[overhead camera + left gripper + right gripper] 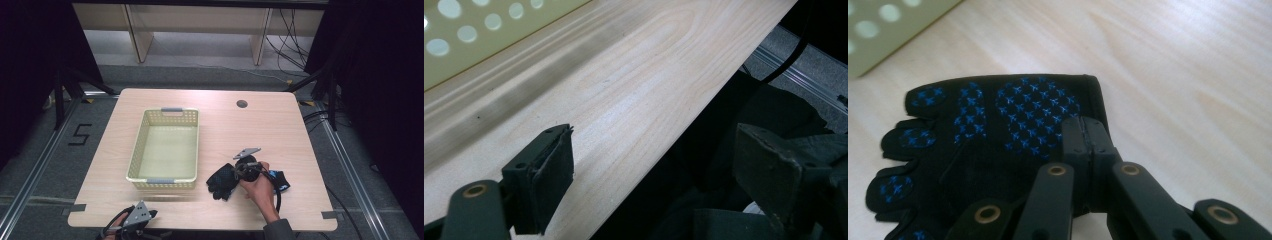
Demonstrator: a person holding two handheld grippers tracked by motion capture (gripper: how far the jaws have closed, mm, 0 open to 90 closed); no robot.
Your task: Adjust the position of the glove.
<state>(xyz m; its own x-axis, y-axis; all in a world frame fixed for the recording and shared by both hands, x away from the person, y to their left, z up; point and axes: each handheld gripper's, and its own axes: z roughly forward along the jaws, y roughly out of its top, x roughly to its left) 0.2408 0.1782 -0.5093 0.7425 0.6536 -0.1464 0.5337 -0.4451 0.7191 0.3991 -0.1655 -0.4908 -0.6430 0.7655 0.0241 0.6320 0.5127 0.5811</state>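
Note:
A black glove (988,130) printed with small blue marks lies palm up on the wooden table (230,130), just right of the basket. My right gripper (1084,125) is shut on its cuff edge, jaws pressed together with the fabric at their tips. From above, the glove (221,181) spreads out left of the right gripper (236,172), which a hand grasps. A second dark glove with blue trim (281,181) lies behind that hand. My left gripper (656,170) hangs open over the table's front edge (664,150), nothing between its jaws; in the high view the left gripper (137,220) sits at the near left.
A pale yellow perforated basket (135,160) with grey handles stands left of centre, nothing in it; its wall shows as the basket (474,35) in the left gripper view. A cable hole (242,104) sits near the far edge. Dark fabric (774,115) lies below the table front.

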